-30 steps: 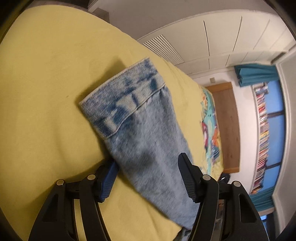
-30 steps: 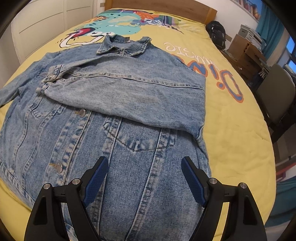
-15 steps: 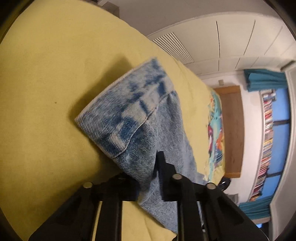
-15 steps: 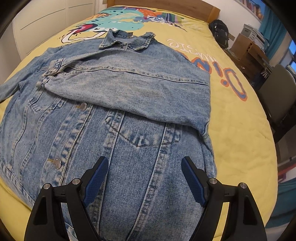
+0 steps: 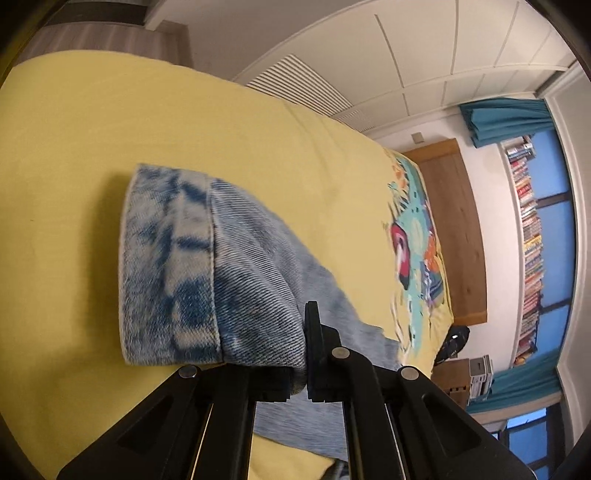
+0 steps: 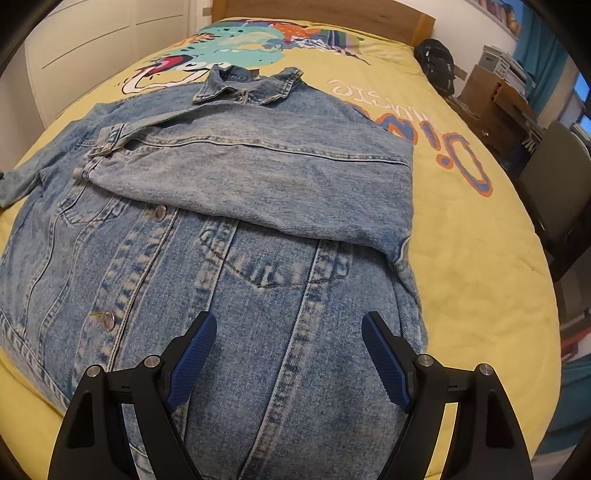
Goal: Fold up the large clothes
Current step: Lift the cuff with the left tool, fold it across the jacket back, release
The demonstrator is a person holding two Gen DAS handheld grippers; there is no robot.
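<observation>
— Denim was what the left gripper (image 5: 301, 363) had between its two black fingers (image 5: 314, 343): they were pressed together on the pale blue denim sleeve (image 5: 258, 280), just behind its darker mottled cuff (image 5: 166, 266).

— Was the cuff touching the bed?

— Its far corner hung just over the plain yellow bedspread (image 5: 184, 129), casting a shadow there; I could not tell if it touched. One sleeve, one cuff, nothing else on that side. Yellow cloth lay bare on all sides of the cuff, up to the bed's far edge.

— And the other hand?

— The right gripper (image 6: 288, 356) had its two blue ribbed pads (image 6: 192, 362) spread wide, nothing between them but air, above the lower front of the faded blue denim jacket (image 6: 258, 295). The jacket lay flat and buttoned, collar (image 6: 251, 86) toward the wooden headboard (image 6: 332, 14).

— How many buttons could you count?

— Two metal ones down the placket (image 6: 159, 212), one more on a cuff. One sleeve was folded across the chest (image 6: 258, 177); the other ran off the left edge of the view.

— Room to work?

— A broad strip of yellow bedspread (image 6: 480, 277) to the jacket's right, with orange lettering (image 6: 454, 155), and a narrow strip at the hem. One grey chair (image 6: 554, 192) stood beside that edge of the bed.
</observation>
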